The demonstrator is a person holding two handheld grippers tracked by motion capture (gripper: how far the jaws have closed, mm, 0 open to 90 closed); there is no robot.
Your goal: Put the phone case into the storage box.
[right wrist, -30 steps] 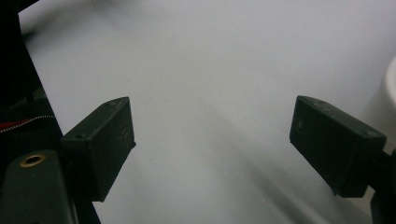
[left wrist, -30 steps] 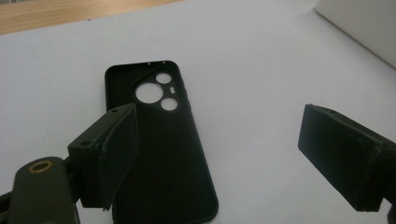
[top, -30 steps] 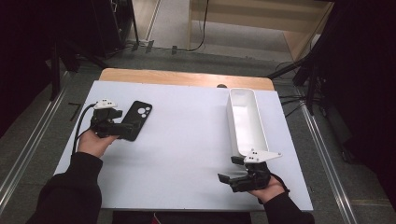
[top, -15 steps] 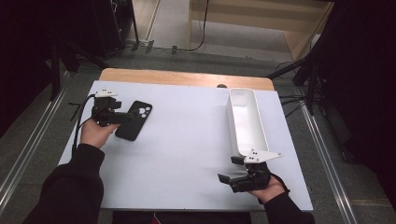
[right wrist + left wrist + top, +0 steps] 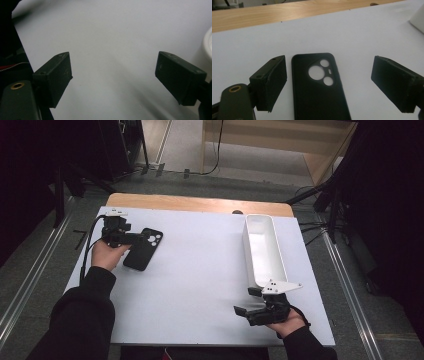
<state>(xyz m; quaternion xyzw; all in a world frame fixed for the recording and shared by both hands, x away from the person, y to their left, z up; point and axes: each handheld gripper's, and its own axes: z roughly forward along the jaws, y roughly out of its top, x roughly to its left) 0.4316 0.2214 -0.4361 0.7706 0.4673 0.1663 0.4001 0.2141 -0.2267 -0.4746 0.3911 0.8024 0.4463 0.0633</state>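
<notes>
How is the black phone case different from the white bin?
The phone case is black, flat and thin; the bin is white, with tall walls and an open top. The case lies at the table's left, between the open jaws of the left tool; the bin sits at the right, just beyond the right tool. Both rest on the white table.

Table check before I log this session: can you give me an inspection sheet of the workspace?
Surface: white table, wooden strip along the far edge.
Job's things: black phone case lying flat, camera cutouts up; white tray at right.
Clutter: nothing seen.
Tongs: left tongs open, astride the phone case, not gripping; right tongs open, holding nothing.
Cables: black cable from the left tongs.
Surroundings: grey floor, dark stands.
</notes>
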